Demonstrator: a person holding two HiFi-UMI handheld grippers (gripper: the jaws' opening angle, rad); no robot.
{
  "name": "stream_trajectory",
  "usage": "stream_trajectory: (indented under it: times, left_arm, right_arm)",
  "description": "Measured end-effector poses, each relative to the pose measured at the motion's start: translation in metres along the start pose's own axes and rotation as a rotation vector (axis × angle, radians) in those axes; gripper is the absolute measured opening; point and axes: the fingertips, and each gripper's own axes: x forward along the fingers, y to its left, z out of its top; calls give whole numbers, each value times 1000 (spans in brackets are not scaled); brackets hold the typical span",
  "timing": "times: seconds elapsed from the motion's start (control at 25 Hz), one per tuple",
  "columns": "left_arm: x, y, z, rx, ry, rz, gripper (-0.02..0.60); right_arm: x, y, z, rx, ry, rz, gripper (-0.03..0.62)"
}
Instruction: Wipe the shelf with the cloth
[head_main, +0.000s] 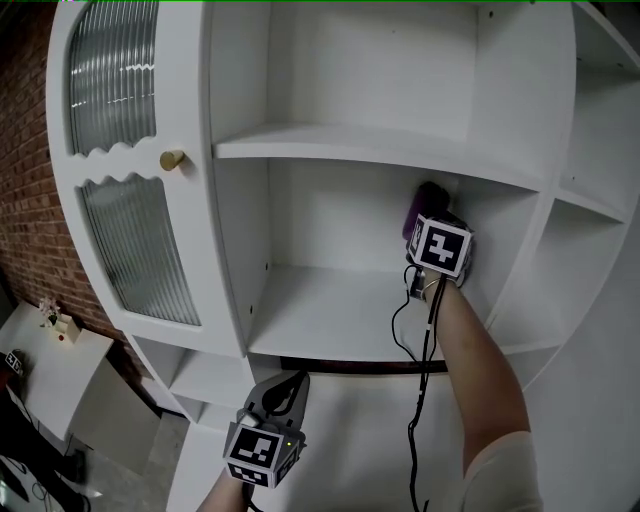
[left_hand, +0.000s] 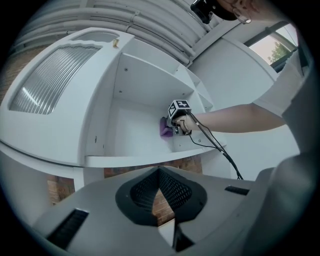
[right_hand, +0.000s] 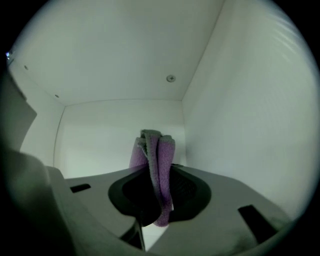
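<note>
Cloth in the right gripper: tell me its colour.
Purple. The cloth shows best in the right gripper view.

Probably a home: white shelf unit (head_main: 240, 200), ribbed-glass door (head_main: 135, 245), brick wall (head_main: 30, 200).

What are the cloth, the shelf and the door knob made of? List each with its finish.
Cloth: soft purple fabric, perhaps microfibre or terry, judging by the nubby weave and limp folds.
Shelf: white painted or laminated board with a satin finish. It is smooth with a faint sheen, and the core is not visible.
Knob: probably brass-coloured metal, being round, golden and glossy.
</note>
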Motion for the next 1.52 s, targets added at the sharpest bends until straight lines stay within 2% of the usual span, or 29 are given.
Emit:
stream_trajectory:
  times: [0.2,0.44,0.6,0.72,0.84,1.04,1.2,1.52]
  left_arm:
    - [2,-4,-1,-1,7,-5,6]
    - [-5,6,-1,-20,3,17,6]
    - [-16,15,-4,-18,12,22,6]
    - [-25,27,-6,-22,13,33,6]
    - [-34,41,-9,-20,16,48,6]
    - [-45,70,-21,-1,43,77,6]
    - [-52,88,-28,-16,54,85,6]
    - [-52,103,-37,-38,51,74,6]
  right_arm:
    - [-4,0,-1,-25,-20,29,83]
    - [-20,23,7,25,-17,114,83]
    - [-38,74,4,1,-14,229,83]
    - [-48,128,-11,26,30,347,83]
    - [-50,176,-31,37,81,421,82]
    - [-47,234,-66,-4,160,481,83]
    - [-42,272,-77,-23,179,515,83]
    - [-24,292,-84,-25,197,511,83]
